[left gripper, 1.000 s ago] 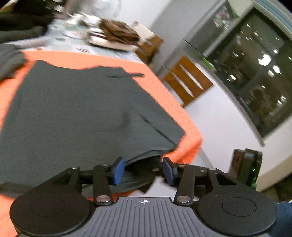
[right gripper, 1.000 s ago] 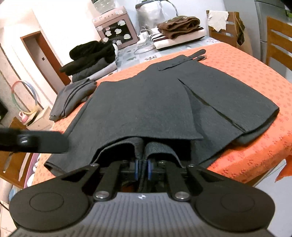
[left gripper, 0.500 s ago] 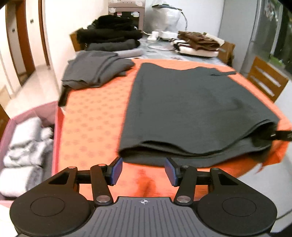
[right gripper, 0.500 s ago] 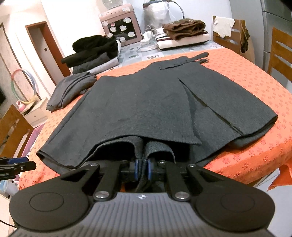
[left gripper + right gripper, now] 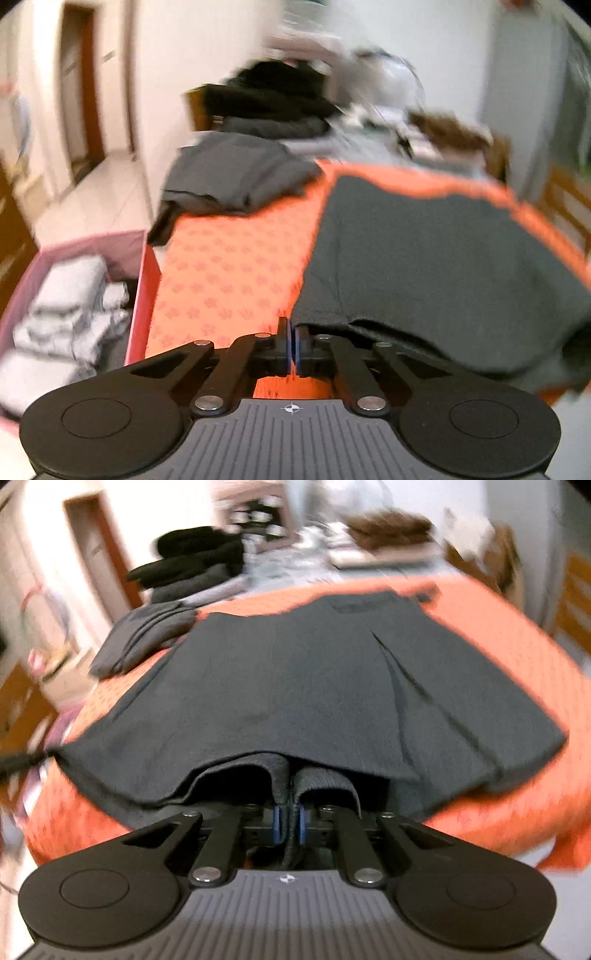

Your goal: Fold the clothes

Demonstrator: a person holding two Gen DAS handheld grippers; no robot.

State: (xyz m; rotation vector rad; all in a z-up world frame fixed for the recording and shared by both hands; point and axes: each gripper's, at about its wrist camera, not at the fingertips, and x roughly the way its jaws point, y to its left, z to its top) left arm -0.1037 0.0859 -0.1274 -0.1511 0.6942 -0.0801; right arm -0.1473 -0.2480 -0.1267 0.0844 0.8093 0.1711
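Note:
A dark grey skirt (image 5: pixel 314 686) lies spread on the orange tablecloth (image 5: pixel 535 672); it also shows in the left wrist view (image 5: pixel 424 258). My right gripper (image 5: pixel 289 821) is shut on the skirt's near hem, with cloth bunched between the blue pads. My left gripper (image 5: pixel 291 349) is shut at the skirt's near left corner; the hem edge lies right at its fingertips, and whether cloth sits between them is hard to tell. Both views are blurred by motion.
A folded grey garment (image 5: pixel 236 177) lies at the table's far left, black clothes (image 5: pixel 273 96) are piled behind it, and brown folded clothes (image 5: pixel 388 528) sit at the back. A pink box (image 5: pixel 81 251) of white laundry stands left of the table. Wooden chairs (image 5: pixel 576 594) stand at the right.
My left gripper has swung round to the skirt's near left corner and gone from open to shut. My right gripper has stayed shut on the hem, and the skirt has shifted a little.

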